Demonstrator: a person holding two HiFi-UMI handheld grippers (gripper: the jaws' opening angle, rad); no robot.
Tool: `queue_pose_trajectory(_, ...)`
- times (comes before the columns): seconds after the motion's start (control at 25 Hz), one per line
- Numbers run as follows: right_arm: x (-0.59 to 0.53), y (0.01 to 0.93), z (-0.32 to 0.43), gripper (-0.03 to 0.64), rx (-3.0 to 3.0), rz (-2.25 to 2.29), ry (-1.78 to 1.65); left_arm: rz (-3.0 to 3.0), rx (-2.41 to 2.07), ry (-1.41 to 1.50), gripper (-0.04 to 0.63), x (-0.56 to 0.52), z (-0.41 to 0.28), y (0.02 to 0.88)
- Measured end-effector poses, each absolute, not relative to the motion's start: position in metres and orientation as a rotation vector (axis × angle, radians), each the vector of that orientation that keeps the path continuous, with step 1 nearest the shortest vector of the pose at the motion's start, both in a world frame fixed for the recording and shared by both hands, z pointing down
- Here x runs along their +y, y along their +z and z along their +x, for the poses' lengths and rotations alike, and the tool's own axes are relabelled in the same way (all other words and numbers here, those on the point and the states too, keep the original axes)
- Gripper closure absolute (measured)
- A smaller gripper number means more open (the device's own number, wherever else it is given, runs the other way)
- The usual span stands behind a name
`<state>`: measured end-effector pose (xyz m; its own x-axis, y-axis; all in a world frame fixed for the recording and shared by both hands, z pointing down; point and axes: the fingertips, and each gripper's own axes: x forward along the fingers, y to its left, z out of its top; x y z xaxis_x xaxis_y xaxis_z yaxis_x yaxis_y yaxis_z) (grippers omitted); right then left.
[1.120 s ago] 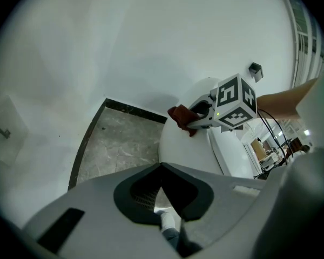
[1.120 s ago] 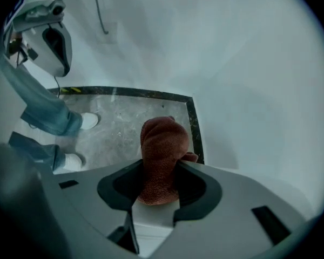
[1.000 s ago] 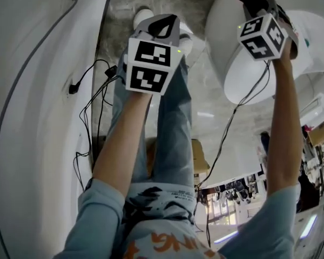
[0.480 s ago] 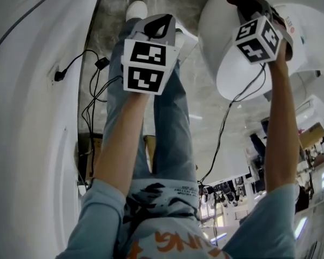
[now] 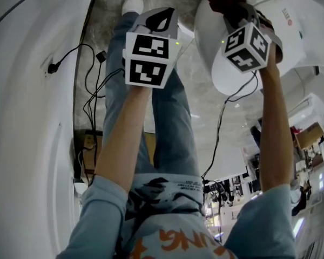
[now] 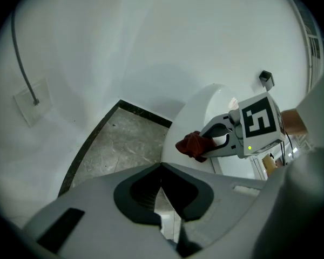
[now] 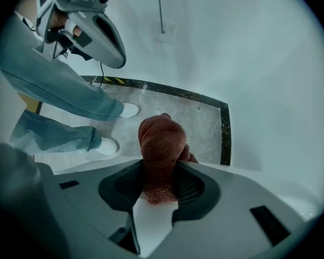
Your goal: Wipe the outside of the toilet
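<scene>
A grey marbled floor (image 7: pixel 200 123) runs up to a white wall (image 5: pixel 27 117), edged by a black border strip (image 7: pixel 225 134). Loose black cables (image 5: pixel 92 101) trail down the wall's foot from a plug (image 5: pixel 52 68). Blue jeans (image 5: pixel 170 139) end in white shoes (image 7: pixel 128 110), below a pale shirt with orange print (image 5: pixel 173 242). A small plate (image 6: pixel 31 102), possibly clear plastic, sits on the wall with a thin cable (image 6: pixel 19 53) above it

We are standing in a bathroom: a glossy white ceramic toilet (image 5: pixel 313 31) at two o'clock, a grey mottled stone floor (image 5: pixel 202 82) at twelve.
</scene>
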<state>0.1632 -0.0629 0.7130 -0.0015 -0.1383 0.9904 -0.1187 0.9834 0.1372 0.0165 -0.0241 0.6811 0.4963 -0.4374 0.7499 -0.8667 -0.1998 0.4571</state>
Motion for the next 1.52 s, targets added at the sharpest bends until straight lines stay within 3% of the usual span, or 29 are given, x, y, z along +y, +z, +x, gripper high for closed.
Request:
queue_pose_trajectory(0.8,0.094,0.724,0.145,0.472,-1.562,-0.068,0.059,1.735,-1.161,0.549,0.597,-0.001,0.029,0.69)
queue_pose_trajectory(1.04,0.149,0.721,0.135,0.471,-1.641,-0.049,0.289,1.699,-1.184,0.547,0.597,0.025,0.025,0.695)
queue_pose_trajectory(1.52,0.106,0.693,0.116,0.466,-1.81,0.221,0.446,1.664,-1.217,0.542,0.597,0.042,0.014,0.693)
